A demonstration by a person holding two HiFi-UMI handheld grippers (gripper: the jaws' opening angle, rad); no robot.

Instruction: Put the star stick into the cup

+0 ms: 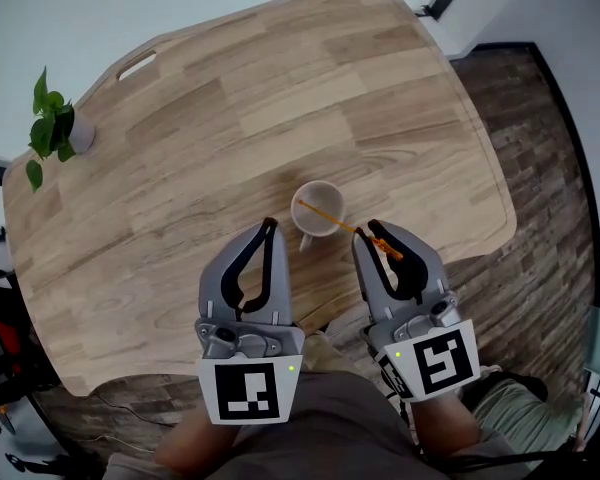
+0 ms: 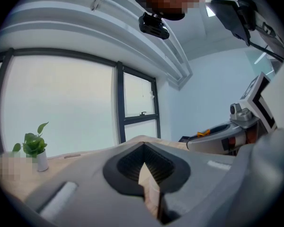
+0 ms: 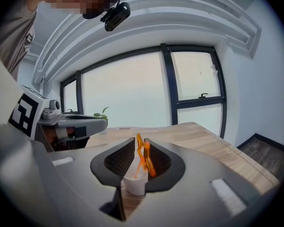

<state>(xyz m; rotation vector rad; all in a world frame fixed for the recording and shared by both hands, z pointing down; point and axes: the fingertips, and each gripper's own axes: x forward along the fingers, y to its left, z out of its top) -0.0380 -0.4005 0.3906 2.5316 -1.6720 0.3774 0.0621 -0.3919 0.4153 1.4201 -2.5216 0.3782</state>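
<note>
A white cup (image 1: 318, 209) stands near the table's front edge, just ahead of both grippers. The thin orange star stick (image 1: 340, 222) slants from over the cup's mouth back to my right gripper (image 1: 378, 234), which is shut on its star end. In the right gripper view the orange stick (image 3: 143, 159) is pinched between the dark pads, with the cup (image 3: 135, 181) close below the right gripper (image 3: 141, 143). My left gripper (image 1: 269, 228) hovers left of the cup, shut and holding nothing; in its own view the left gripper (image 2: 144, 151) shows only a thin slit.
The wooden table (image 1: 280, 98) has a small potted plant (image 1: 55, 128) at its far left corner and a handle slot beside it. Brick-patterned floor (image 1: 540, 228) lies beyond the table's right edge. Windows fill the background of both gripper views.
</note>
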